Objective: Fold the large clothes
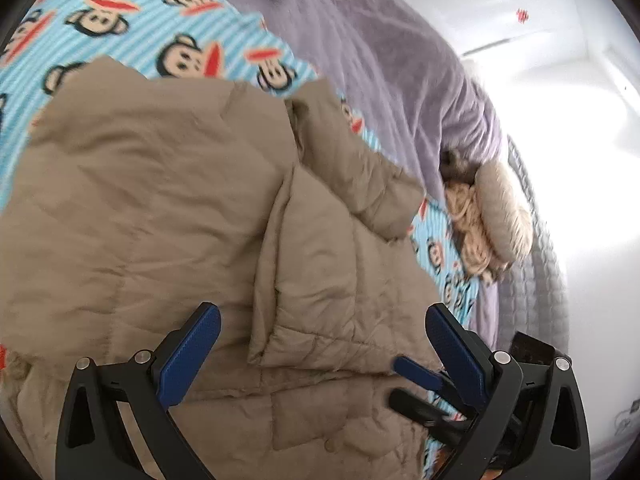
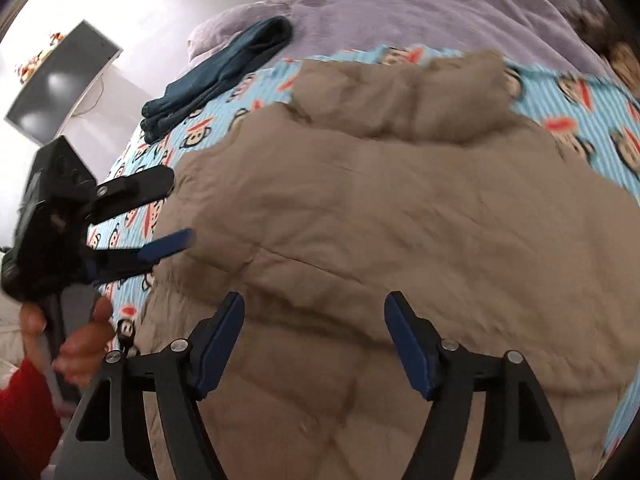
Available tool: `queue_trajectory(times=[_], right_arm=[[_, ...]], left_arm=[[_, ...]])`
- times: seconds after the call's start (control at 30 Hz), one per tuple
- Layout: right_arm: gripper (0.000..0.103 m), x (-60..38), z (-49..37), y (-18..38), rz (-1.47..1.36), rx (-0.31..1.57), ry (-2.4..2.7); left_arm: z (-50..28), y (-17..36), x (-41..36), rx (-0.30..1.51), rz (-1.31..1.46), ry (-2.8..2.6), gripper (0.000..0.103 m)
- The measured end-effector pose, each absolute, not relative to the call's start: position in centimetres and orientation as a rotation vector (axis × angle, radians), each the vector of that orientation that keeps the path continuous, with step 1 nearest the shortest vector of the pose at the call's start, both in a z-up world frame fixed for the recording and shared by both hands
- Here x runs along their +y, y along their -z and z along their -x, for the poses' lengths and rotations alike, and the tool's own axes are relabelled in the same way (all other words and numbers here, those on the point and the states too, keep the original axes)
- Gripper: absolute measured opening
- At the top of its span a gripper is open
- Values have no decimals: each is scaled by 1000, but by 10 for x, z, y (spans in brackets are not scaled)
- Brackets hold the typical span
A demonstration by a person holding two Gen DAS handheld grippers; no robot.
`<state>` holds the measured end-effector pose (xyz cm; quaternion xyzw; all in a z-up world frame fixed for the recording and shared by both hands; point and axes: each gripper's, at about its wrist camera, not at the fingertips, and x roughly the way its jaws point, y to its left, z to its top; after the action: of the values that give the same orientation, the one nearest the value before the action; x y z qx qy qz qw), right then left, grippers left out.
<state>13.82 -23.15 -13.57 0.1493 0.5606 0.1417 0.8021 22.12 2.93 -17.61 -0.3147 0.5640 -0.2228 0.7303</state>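
Note:
A large tan quilted jacket (image 1: 160, 208) lies spread on a bed with a blue monkey-print sheet (image 1: 132, 28). One sleeve (image 1: 320, 264) is folded in over the body. My left gripper (image 1: 324, 320) is open and hovers just above the jacket's near part, holding nothing. In the right wrist view the jacket (image 2: 400, 220) fills the middle, its collar or hood (image 2: 400, 96) at the far side. My right gripper (image 2: 314, 312) is open and empty above it. The left gripper (image 2: 176, 208) shows open at the jacket's left edge, and the right gripper (image 1: 400, 380) shows low right in the left view.
A purple blanket (image 1: 384, 60) lies bunched along the far side of the bed, also in the right wrist view (image 2: 420, 4). A folded dark blue garment (image 2: 224, 72) lies on the sheet (image 2: 580, 100). A beige plush item (image 1: 500, 212) sits at the bed edge. A dark screen (image 2: 60, 84) hangs on the wall.

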Motion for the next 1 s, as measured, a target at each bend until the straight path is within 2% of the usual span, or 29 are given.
queue_trajectory(times=[0.13,0.3,0.33,0.37,0.4,0.43,0.47,0.5,0.57,0.63,0.8,0.87,1.0], right_arm=[[76,-312,-100,150,-520,1247,-150],[76,-418,-59,171,-904,1160,55],[76,-433,-56,173,-951,1123,87],[75,-444,-54,174,-977,1101,114],[72,-453,-54,177,-1002,1084,140],[52,-459,-55,180,-1010,1069,147],[24,-464,-57,184,-1023,1071,169],[15,-467,-59,187,-1029,1083,185],[10,-468,-64,188,-1048,1067,160],[10,-459,-70,181,-992,1062,126],[10,-433,-86,193,-878,1119,113],[10,-430,-84,201,-893,1124,130],[10,-428,-85,200,-862,1128,121]], left_arm=[[-226,188,6,1291,618,487,102],[-230,187,-28,1311,511,510,102],[-231,187,-33,1316,492,509,93],[-232,186,-39,1318,461,499,67],[-233,186,-43,1325,427,491,50],[-233,185,-46,1337,397,481,19],[-233,184,-46,1340,390,476,15],[-230,179,-41,1318,400,480,15],[-222,167,-30,1254,387,482,15],[-215,162,-17,1221,367,461,15],[-213,190,5,1303,307,374,15],[-213,190,12,1307,292,357,23],[-212,173,35,1280,258,282,23]])
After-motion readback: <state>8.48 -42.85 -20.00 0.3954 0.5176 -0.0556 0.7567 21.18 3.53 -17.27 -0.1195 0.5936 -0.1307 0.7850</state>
